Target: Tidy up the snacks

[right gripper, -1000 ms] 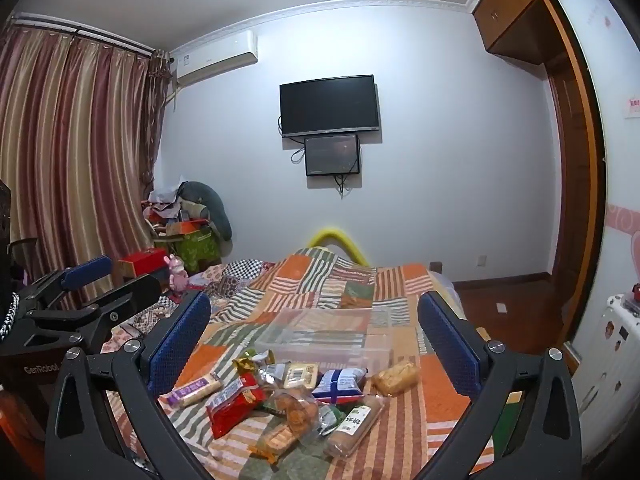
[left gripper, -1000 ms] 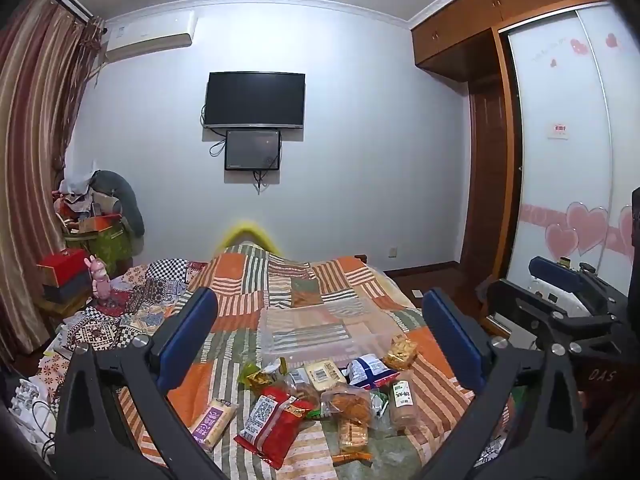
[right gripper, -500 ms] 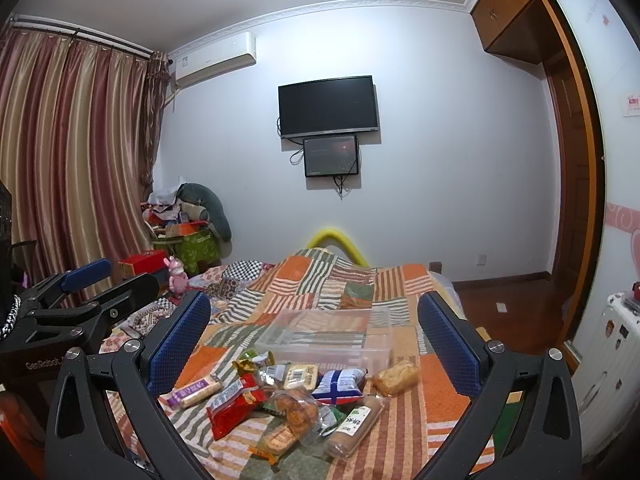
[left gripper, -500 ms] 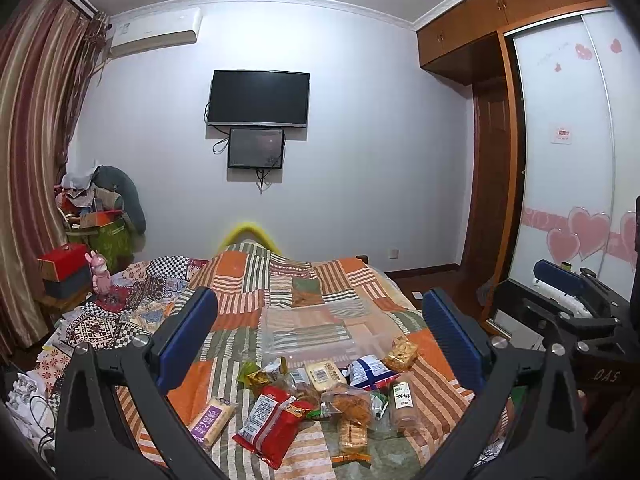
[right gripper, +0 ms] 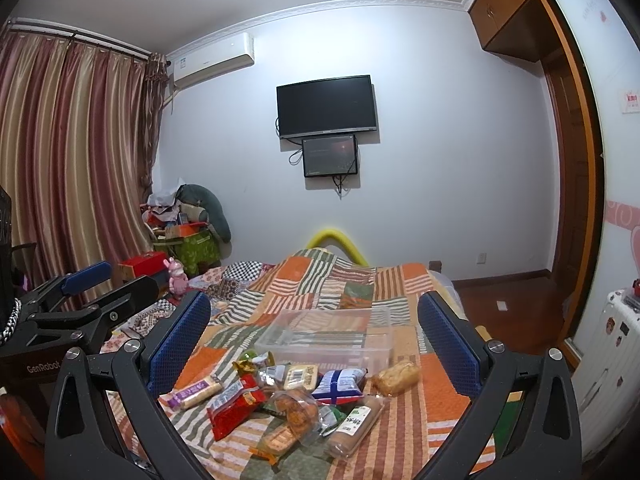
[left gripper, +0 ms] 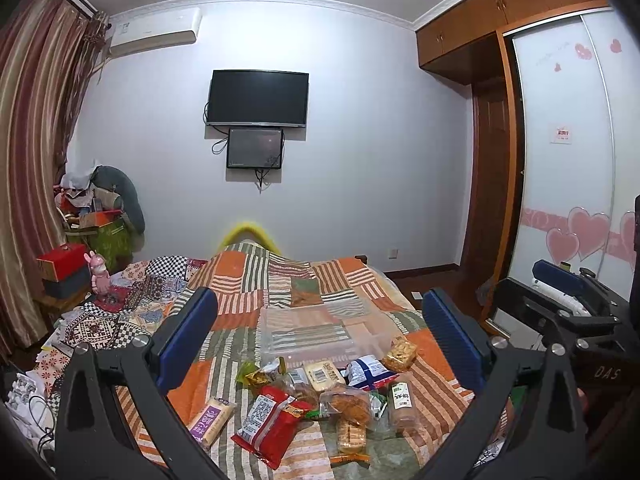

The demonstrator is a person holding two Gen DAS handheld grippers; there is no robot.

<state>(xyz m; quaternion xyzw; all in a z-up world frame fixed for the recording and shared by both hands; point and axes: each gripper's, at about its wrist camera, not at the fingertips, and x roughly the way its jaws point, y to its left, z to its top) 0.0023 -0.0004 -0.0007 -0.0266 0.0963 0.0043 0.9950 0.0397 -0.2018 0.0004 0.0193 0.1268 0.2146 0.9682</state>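
A heap of wrapped snacks lies on the striped patchwork bedspread [left gripper: 280, 280]: a red packet [left gripper: 270, 424], a purple-labelled bar [left gripper: 212, 418], a blue and white pack [left gripper: 366, 370] and several others. Behind them stands a clear plastic box [left gripper: 324, 332], empty. My left gripper [left gripper: 320, 336] hovers open above the near end of the bed, nothing between its blue pads. In the right wrist view the same red packet [right gripper: 234, 404], blue pack [right gripper: 340, 384] and clear box [right gripper: 332, 334] show, with my right gripper [right gripper: 314, 340] open and held off the bed. Each gripper sees the other at its side.
A wall TV [left gripper: 258, 98] with a smaller screen under it faces the bed. Curtains [right gripper: 72, 168] and piled boxes and bags [right gripper: 184, 236] crowd the left side. A wardrobe with heart stickers [left gripper: 568, 184] and a wooden floor [right gripper: 500, 312] lie to the right.
Both views have shifted only slightly; the left wrist view drifted a little. The snacks and box have not moved, and both grippers stay open.
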